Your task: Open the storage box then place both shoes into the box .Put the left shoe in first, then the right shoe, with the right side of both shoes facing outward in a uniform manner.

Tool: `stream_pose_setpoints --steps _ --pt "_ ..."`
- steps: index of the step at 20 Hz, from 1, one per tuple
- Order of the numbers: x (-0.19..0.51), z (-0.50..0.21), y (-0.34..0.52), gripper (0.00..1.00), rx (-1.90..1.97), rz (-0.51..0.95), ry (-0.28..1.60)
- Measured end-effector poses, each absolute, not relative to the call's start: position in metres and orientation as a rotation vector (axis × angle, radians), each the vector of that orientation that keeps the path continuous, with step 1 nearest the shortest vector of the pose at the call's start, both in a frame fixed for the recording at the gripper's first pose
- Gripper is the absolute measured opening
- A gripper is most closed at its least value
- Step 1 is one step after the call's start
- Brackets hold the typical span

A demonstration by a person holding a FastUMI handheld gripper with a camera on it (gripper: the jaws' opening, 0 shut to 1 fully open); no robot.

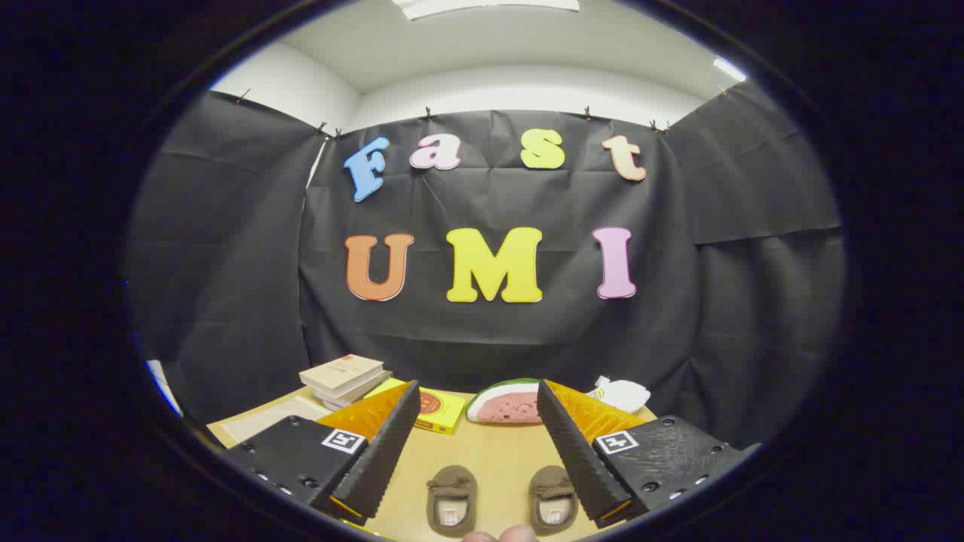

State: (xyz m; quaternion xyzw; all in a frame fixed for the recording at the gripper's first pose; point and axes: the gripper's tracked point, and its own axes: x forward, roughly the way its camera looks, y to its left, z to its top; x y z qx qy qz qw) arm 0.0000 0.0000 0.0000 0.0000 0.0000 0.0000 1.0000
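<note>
A cloth-walled recording booth: black drapes (497, 331), wooden table (489, 459), ceiling light (482, 6).

Gripper (476, 440) agape — two brown shoes (452, 500) between its fingers

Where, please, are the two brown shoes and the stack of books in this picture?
Left-hand brown shoe (451, 500): gripper view, on its insole, between the open tongs (477, 452).
Right-hand brown shoe (552, 500): gripper view, on its insole.
Stack of books (345, 376): gripper view, top cover.
</note>
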Motion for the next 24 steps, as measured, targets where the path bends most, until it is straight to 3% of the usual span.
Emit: stream_pose_setpoints --steps 18,24 --pt "-0.001 -0.002 0.012 0.95 0.066 -0.054 0.032" --pt "0.013 -0.043 0.057 0.95 0.119 0.088 0.142"
